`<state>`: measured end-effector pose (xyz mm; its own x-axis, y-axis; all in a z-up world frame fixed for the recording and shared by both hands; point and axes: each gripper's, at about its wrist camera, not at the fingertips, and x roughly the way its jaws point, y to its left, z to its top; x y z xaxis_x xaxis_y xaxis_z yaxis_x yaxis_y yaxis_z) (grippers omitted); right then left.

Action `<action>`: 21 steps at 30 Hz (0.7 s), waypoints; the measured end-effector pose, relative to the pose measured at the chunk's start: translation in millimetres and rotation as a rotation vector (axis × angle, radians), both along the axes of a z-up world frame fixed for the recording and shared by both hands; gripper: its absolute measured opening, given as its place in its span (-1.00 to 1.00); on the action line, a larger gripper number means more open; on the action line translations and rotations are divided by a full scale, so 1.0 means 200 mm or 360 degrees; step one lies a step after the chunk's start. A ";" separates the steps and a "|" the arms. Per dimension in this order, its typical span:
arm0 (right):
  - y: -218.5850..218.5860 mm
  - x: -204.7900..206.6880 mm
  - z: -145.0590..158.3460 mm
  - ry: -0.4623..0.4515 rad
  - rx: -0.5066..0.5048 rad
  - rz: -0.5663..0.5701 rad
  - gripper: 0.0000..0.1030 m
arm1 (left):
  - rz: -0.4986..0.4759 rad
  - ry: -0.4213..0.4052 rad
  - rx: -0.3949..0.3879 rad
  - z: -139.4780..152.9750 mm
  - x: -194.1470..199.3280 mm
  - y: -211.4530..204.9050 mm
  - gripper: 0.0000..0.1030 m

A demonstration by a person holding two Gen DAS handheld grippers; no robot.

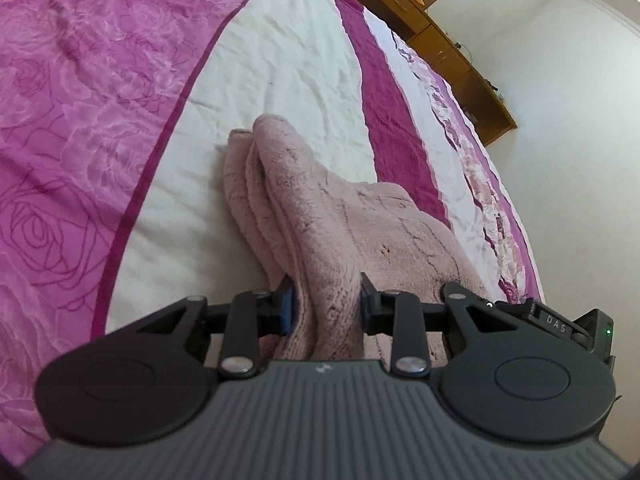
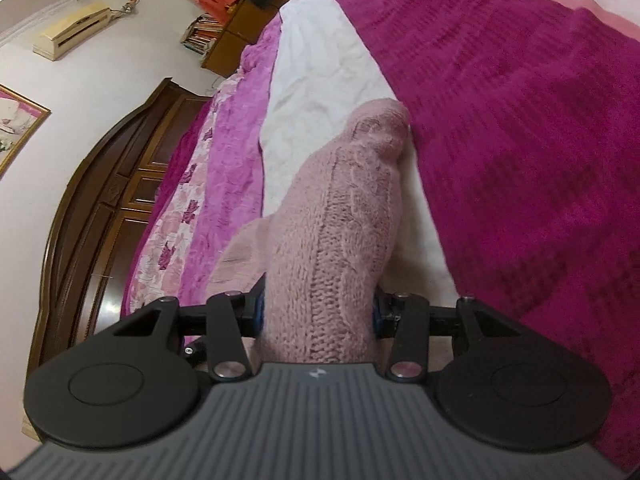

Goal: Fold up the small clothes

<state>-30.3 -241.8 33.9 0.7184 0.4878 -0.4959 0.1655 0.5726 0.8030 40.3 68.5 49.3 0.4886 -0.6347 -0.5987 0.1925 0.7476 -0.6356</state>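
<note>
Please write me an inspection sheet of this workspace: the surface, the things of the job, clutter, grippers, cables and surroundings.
Surface: bed cover, white band between pink and magenta bands, wrinkled.
Job's things: pink knitted garment, bunched in folds, far end resting on the white band.
Clutter: nothing seen on the bed.
Grippers: left gripper and right gripper each shut on the knitted garment.
Cables: nothing seen.
Surroundings: wooden cabinets, dark headboard, air conditioner, books.

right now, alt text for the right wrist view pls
The right hand-held gripper is clamped on a bunched pink knitted garment, which stretches ahead over a bedspread with white, magenta and pink floral bands. A dark wooden headboard and a white wall stand at left.
</note>
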 end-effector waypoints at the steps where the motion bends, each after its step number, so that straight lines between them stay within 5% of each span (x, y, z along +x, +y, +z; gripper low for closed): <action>1: 0.00 0.00 -0.01 0.0006 -0.0013 -0.0002 -0.02 | 0.0000 0.0001 0.0006 0.00 0.00 0.00 -0.36; 15: 0.06 -0.04 -0.13 0.0058 -0.0174 0.0033 0.16 | -0.0034 -0.0001 0.0164 -0.06 -0.01 0.00 -0.33; 21: 0.07 -0.06 -0.06 0.0041 -0.0305 0.0047 0.31 | -0.0045 -0.0051 0.0233 -0.01 -0.04 -0.02 -0.23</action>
